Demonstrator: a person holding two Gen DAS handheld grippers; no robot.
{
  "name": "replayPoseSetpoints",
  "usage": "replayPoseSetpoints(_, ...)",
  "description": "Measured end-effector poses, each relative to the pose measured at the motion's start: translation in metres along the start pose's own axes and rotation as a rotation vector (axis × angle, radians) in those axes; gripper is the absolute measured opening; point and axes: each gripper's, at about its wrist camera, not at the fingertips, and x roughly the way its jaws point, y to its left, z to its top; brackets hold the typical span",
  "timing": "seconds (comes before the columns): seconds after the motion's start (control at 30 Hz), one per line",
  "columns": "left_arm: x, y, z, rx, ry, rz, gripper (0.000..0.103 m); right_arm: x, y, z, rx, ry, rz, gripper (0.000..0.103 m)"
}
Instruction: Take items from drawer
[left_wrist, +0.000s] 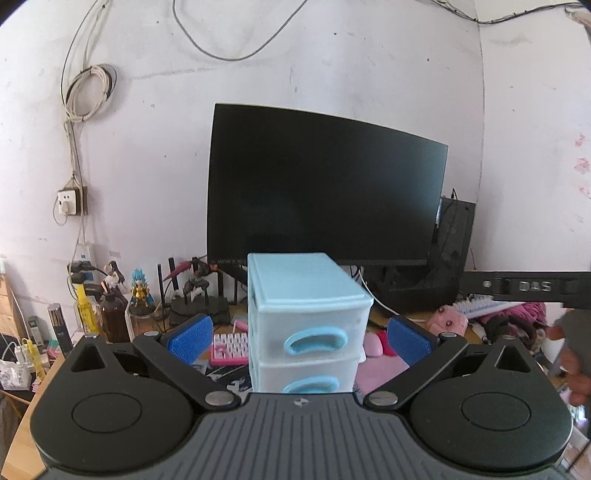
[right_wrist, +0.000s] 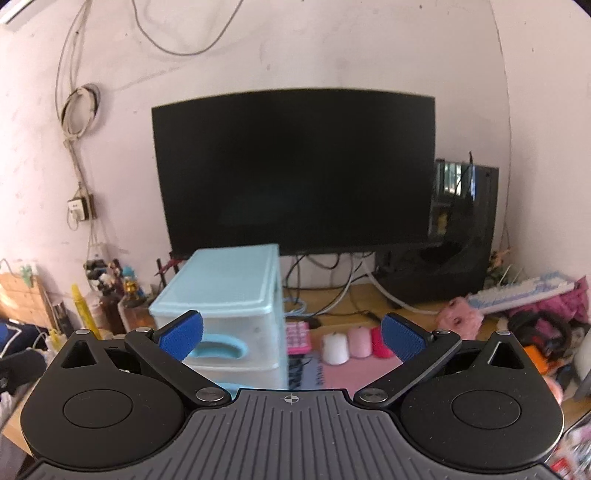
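Note:
A small light-blue plastic drawer unit (left_wrist: 306, 295) stands on the desk, its translucent drawers shut, each with a blue handle (left_wrist: 316, 340). My left gripper (left_wrist: 300, 338) is open and empty, straight in front of the unit with the top drawer between its blue pads (left_wrist: 190, 338). In the right wrist view the unit (right_wrist: 225, 291) stands at left of centre. My right gripper (right_wrist: 291, 338) is open and empty, to the right of the unit, its left pad (right_wrist: 183, 334) over the top drawer handle (right_wrist: 218, 349). The drawers' contents are hidden.
A large black monitor (left_wrist: 321, 184) and a PC case (right_wrist: 458, 229) stand behind. Figurines (left_wrist: 142, 291) and bottles (left_wrist: 86, 310) crowd the left. A pink keypad (left_wrist: 229, 349), computer mice (right_wrist: 354, 343), a keyboard (right_wrist: 517, 293) and plush items (left_wrist: 447, 319) lie on the right.

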Motion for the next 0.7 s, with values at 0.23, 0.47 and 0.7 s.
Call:
replayPoseSetpoints(0.23,0.002,-0.052,0.015,-0.017,-0.037,0.051,0.103,-0.015,-0.051,0.014,-0.010,-0.018,0.045,0.103)
replayPoseSetpoints(0.47,0.004,-0.081,0.018,0.005,-0.022,0.113,0.103,-0.012,-0.079,0.010,-0.009,0.013,0.096,0.103)
replayPoseSetpoints(0.7,0.001,-0.065,0.016,0.007,-0.014,0.124,0.103,-0.012,-0.070,0.007,-0.021,0.024,0.091,0.103)
